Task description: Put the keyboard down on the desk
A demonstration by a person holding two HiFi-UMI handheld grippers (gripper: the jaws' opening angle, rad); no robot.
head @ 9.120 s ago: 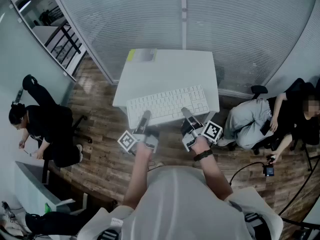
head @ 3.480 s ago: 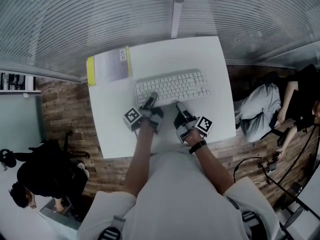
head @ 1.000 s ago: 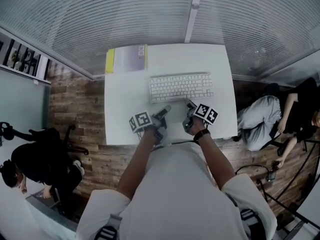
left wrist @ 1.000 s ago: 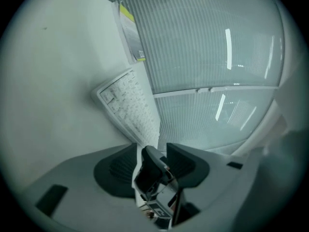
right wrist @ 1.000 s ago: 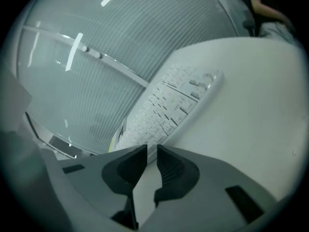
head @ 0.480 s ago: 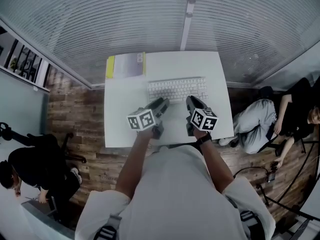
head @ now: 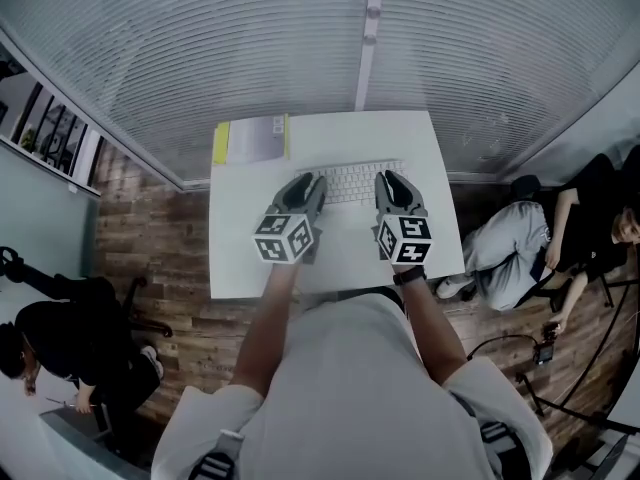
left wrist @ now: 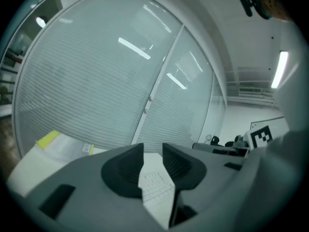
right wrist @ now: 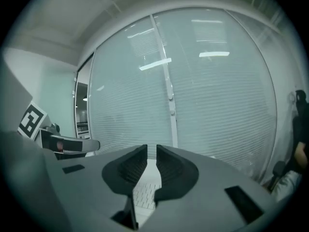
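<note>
The white keyboard [head: 350, 181] lies flat on the white desk [head: 240, 233], near its back edge, partly hidden behind both grippers. My left gripper [head: 305, 181] hovers above the keyboard's left end. Its jaws are closing with nothing between them, and in the left gripper view [left wrist: 153, 151] the keyboard [left wrist: 155, 183] shows far below through the gap. My right gripper [head: 392, 179] hangs over the keyboard's right end. In the right gripper view [right wrist: 152, 153] its jaws stand a narrow gap apart, empty, with the keyboard [right wrist: 145, 195] below.
A yellow-edged booklet [head: 252, 140] lies on the desk's back left corner. A frosted glass wall [head: 300, 38] rises behind the desk. One person [head: 520, 243] sits at the right and another person [head: 45, 333] at the left, on the wooden floor [head: 150, 228].
Both grippers have risen from the desk's front toward the camera and now hover over the keyboard, which has not moved. The left jaws have narrowed.
</note>
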